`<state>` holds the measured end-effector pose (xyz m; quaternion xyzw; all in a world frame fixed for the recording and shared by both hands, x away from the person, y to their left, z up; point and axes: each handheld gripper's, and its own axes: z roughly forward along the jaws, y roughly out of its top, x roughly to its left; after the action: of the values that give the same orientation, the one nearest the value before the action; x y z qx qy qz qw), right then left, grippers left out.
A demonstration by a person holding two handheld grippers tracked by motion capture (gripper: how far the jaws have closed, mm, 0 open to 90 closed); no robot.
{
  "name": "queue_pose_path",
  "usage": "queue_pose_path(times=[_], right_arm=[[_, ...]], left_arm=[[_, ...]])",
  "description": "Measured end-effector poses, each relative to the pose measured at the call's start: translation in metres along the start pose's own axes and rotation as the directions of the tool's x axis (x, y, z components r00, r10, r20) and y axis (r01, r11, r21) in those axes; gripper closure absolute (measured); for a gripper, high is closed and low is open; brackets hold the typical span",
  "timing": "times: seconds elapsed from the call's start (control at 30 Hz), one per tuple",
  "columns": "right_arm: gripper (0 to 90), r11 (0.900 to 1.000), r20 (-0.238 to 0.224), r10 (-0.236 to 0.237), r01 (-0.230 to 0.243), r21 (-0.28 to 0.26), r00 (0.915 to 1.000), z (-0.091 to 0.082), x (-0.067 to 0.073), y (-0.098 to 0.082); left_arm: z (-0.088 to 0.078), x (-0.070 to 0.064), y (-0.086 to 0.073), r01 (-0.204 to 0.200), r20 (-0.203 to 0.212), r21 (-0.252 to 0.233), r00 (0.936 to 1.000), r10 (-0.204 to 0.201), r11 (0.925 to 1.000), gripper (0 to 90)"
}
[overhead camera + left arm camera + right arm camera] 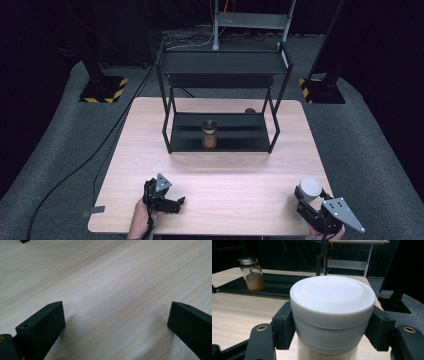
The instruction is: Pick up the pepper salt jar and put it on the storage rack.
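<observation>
Here, the left gripper, a matte black tool capped by a grey three-cornered plate, rests low near the front left of the bench, a rectangular top of pale, finely streaked wood grain. Its flat, blocky jaws stand wide apart with bare wood between them. Centre: a two-tier rack of thin black metal bars and dark flat shelves stands toward the back of the bench; on its lower shelf sits a clear glass jar, cylindrical, with a dull metal lid and a brown powder filling its lower part. Right: the right gripper is closed on the white-lidded jar at the bench's front right corner, its square black pads pressing either side of the smooth, round, matte white plastic lid; pale contents show through the body below.
</observation>
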<state>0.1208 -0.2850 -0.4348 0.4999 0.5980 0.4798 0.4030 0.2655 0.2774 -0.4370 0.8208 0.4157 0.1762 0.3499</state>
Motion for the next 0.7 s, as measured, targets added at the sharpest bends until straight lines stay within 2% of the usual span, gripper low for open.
queue_pose_path(times=[0.7], right_arm=[[33.3, 1.000, -0.027, -0.014, 0.013, -0.009, 0.9995, 0.019, 0.005, 0.007]], left_arm=[[0.000, 0.000, -0.001, 0.002, 0.001, -0.003, 1.0000, -0.002, 1.0000, 1.5]])
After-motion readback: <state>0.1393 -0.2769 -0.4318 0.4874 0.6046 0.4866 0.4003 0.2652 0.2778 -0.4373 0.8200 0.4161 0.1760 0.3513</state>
